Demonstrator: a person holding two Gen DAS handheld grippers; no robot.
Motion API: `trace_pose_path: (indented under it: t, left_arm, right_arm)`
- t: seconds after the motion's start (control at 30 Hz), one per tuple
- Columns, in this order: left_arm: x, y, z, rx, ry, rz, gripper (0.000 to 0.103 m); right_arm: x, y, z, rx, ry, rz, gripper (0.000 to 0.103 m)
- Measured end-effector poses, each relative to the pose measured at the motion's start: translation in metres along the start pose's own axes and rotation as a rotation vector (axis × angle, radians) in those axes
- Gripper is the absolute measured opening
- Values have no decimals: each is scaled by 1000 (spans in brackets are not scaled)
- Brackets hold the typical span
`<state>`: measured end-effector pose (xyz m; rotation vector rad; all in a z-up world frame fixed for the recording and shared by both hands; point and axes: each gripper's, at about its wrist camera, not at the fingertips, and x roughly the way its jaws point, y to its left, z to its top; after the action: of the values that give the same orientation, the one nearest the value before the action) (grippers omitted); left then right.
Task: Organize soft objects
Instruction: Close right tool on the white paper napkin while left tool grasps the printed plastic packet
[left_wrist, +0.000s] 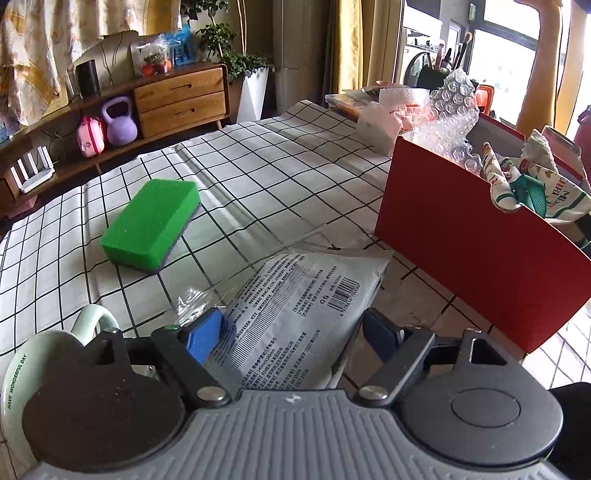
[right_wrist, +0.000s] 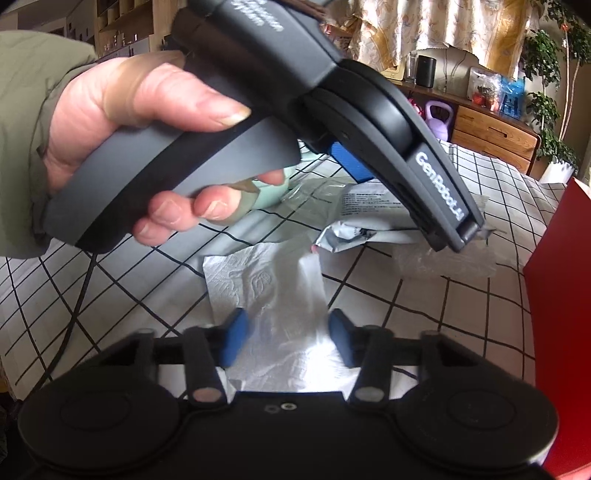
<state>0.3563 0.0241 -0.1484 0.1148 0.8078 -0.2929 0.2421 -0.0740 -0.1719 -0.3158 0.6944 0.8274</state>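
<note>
My left gripper is open, its blue pads on either side of a flat plastic packet with printed text and a barcode lying on the checked tablecloth. A green sponge lies to the left of it. A red box stands at the right, holding bubble wrap and printed cloth. My right gripper is open over a white paper towel, pads on either side of it. The left gripper's body and the hand holding it fill the right wrist view above the packet.
A pale green mug sits at my left gripper's near left. Behind the red box are a pink-white package and a tray. The red box edge is at the right. A wooden sideboard and plants stand beyond the table.
</note>
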Motion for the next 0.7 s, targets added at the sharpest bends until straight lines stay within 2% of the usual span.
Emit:
trace_pose_path:
  t: [0.03, 0.1, 0.17, 0.2, 0.33, 0.43, 0.7]
  left_arm:
    - [-1, 0, 0, -2, -1, -1, 80]
    - [-3, -2, -1, -8, -1, -1, 77]
    - [-5, -3, -1, -18, 1, -3, 71]
    - [-7, -4, -1, -22, 0, -6, 70]
    - [-13, -5, -1, -46, -6, -18, 68]
    - [-17, -5, -3, -68, -10, 5, 66]
    - [-40, -4, -3, -151, -45, 6, 66]
  right_arm:
    - [-1, -1, 0, 5, 0, -1, 35]
    - [-3, -3, 0, 16, 1, -2, 19]
    - [-5, -4, 0, 31, 4, -7, 10]
    - [-6, -5, -1, 42, 5, -11, 8]
    - [-16, -11, -5, 99, -5, -30, 5]
    - [-27, -17, -8, 141, -16, -35, 5]
    - [-74, -31, -15, 245, -64, -71, 5]
